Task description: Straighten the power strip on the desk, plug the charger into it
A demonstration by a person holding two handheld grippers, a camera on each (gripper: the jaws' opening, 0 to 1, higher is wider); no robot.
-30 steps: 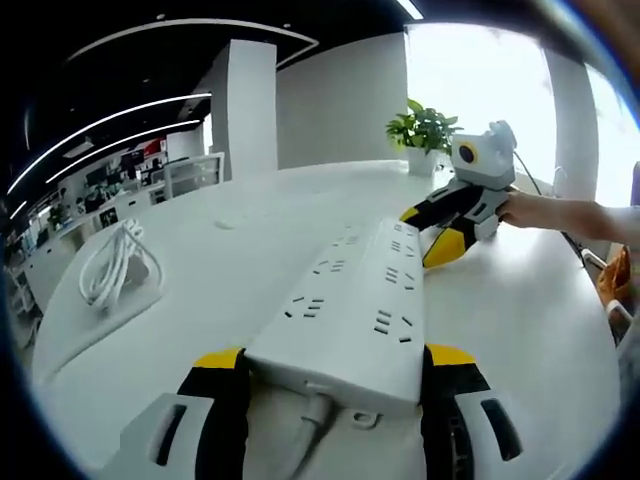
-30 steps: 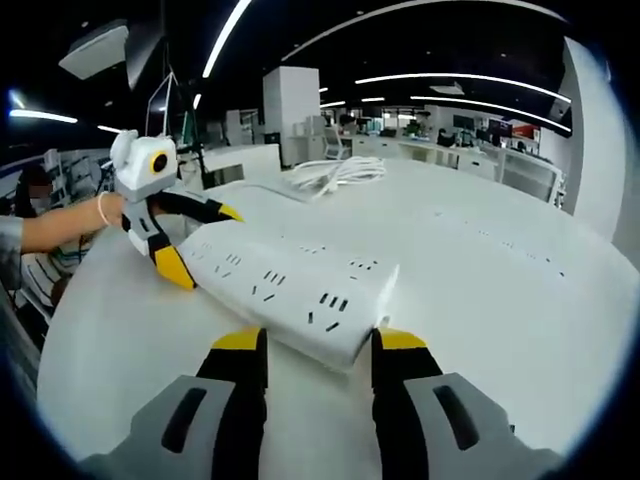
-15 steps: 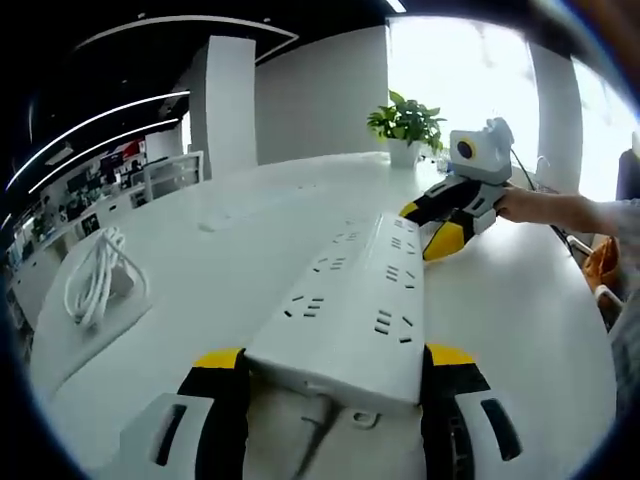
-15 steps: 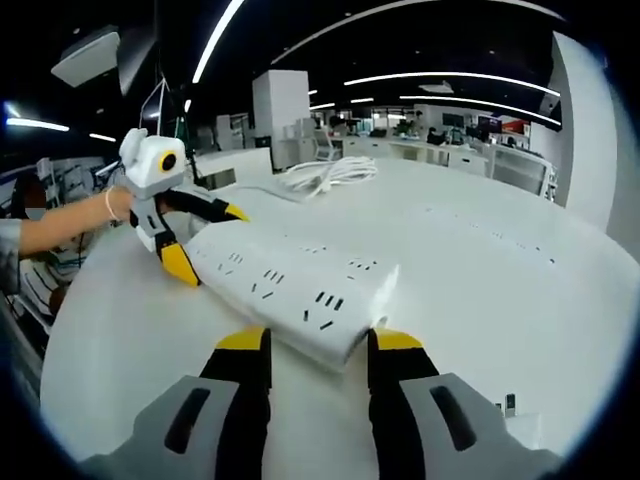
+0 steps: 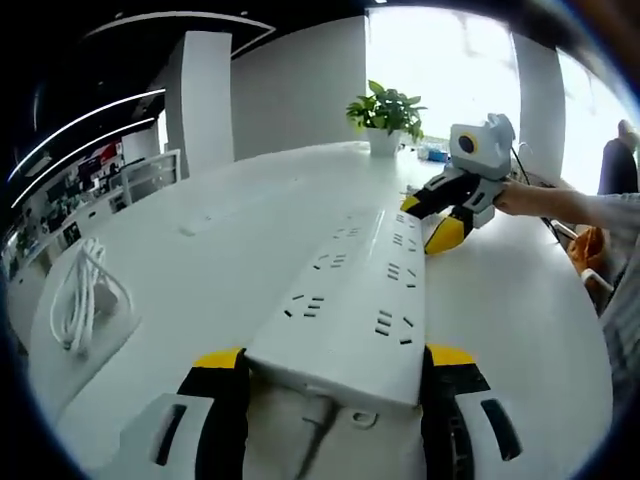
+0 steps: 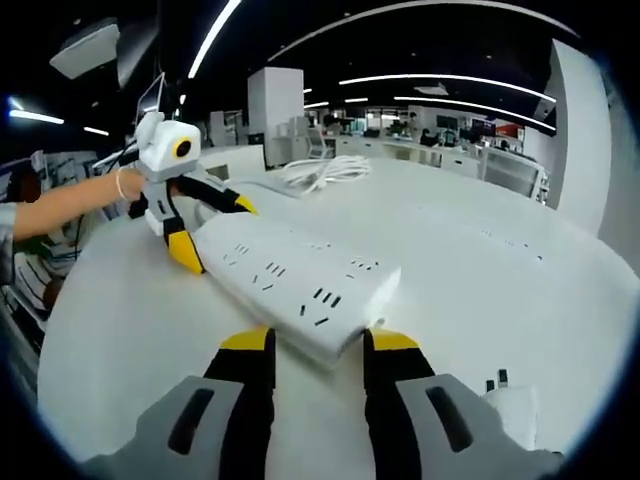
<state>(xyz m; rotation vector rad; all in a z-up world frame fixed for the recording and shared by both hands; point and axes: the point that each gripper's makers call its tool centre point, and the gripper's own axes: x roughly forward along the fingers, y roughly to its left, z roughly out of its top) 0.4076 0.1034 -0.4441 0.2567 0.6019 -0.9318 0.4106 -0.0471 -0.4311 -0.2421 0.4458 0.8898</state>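
Straightening step in hand: power strip (image 5: pixel 350 310) lies on the white tabletop (image 5: pixel 220 250), left gripper (image 5: pixel 330 375) clamping its cord end, right gripper (image 6: pixel 305 345) gripping the far end; next, square it up, release, fetch the charger (image 6: pixel 510 405) lying near the right jaws.

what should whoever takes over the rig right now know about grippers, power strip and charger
Left gripper: jaws closed on the cord end of the power strip.
Right gripper: jaws astride the strip's other end, seemingly gripping it.
The strip lies flat on the white desk, held at both ends.
Coiled white cable, probably the charger's, lies apart on the desk; a small white plug with prongs sits near the right gripper.
Done: strip gripped. Left: finish aligning it, release, fetch the charger, plug it in.
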